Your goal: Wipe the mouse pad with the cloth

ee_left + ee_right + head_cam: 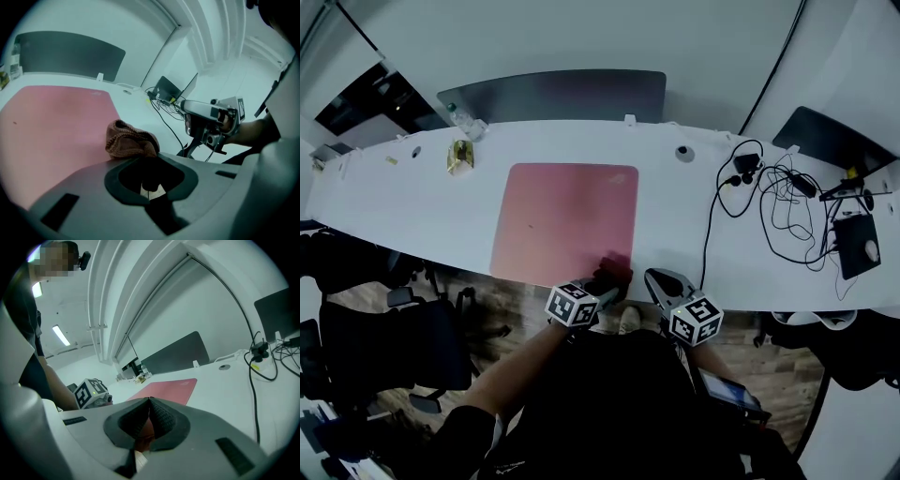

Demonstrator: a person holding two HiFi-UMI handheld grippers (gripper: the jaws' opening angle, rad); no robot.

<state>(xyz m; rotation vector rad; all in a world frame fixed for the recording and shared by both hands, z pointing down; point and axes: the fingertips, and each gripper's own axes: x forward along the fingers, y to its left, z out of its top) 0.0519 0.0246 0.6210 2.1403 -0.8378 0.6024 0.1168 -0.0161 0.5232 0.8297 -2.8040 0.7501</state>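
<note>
The pink mouse pad lies flat in the middle of the white desk; it also shows as the mouse pad and the mouse pad. A bunched brown cloth rests on the pad's near right corner, dark in the head view as the cloth. My left gripper is shut on the cloth, its jaws mostly hidden behind the gripper body. My right gripper hovers at the desk's front edge just right of the pad, jaws closed tip to tip with nothing held.
Tangled black cables and a plug lie at the right of the desk, beside a black pad with a mouse. A grey divider panel stands behind the desk. A small yellow packet sits at the back left. Office chairs stand at the left.
</note>
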